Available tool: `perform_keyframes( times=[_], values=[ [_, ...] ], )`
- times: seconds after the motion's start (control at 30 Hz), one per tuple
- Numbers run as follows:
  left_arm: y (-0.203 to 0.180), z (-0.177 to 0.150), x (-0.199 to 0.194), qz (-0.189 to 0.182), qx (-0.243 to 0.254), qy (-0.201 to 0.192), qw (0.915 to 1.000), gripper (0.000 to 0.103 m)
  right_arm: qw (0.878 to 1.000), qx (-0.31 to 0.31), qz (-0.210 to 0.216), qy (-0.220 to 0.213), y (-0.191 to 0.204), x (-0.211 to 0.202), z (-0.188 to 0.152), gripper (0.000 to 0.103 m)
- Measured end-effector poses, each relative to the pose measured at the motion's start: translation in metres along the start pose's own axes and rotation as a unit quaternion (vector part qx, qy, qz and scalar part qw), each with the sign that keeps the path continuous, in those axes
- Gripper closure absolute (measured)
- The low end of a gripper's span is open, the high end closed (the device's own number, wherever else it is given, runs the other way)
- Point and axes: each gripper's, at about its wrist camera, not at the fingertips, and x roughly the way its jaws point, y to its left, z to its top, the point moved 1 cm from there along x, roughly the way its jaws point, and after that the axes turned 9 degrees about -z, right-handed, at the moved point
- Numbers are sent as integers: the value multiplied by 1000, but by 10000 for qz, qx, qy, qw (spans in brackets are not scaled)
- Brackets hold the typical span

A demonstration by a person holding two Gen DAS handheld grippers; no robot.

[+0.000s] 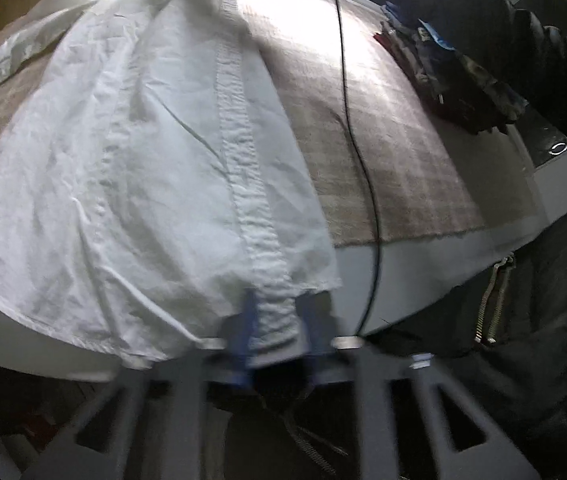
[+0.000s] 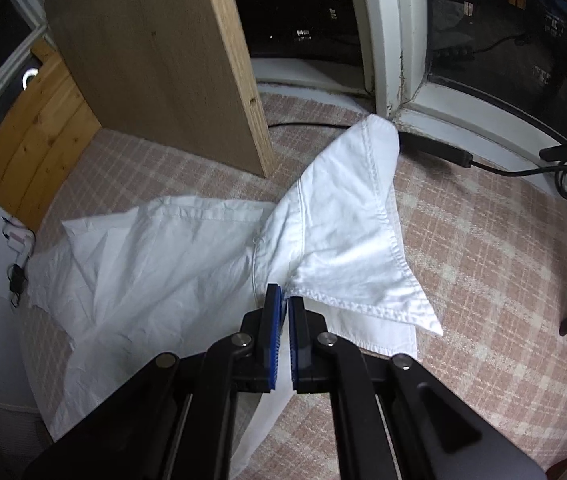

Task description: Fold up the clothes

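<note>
The left gripper point(image 1: 275, 316) pinches the white shirt's point(image 1: 143, 168) button band at the hem; the right gripper point(image 2: 285, 300) clamps its collar (blue pads nearly meeting). Beyond both, the shirt spreads over the plaid blanket point(image 2: 463, 272), toward a wooden board point(image 2: 155, 60).

The left wrist view is taken low at the near edge of the table point(image 1: 423, 280), facing across it along the white shirt point(image 1: 143, 168), very close. The right wrist view is taken from above the shirt point(image 2: 171, 256), facing the window point(image 2: 387, 40) edge. The shirt and checked cloth point(image 2: 483, 264) are shared.
</note>
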Motion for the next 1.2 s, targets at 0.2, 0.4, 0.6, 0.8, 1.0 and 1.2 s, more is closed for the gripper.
perform_keyframes(
  times=[0.2,0.4,0.6,0.8,1.0,1.2],
  values=[
    [-11,2,19,629,283,209,9974,66,9999,-126,-80,86,2,6,-4,99],
    [-1,-1,17,460,95,237,9986,103,9997,-194,-99,70,3,5,-3,99],
    [5,-1,-3,-64,-229,-25,9997,103,9998,-197,-51,-26,4,-1,1,99],
    [-6,-5,8,115,-167,307,9993,74,9997,-236,-98,27,4,0,1,99],
    [-21,-3,25,781,129,347,9963,73,9995,-272,-112,111,3,4,-2,99],
    [-11,-6,22,780,25,186,9968,103,9994,-297,-131,90,4,2,-3,99]
  ],
)
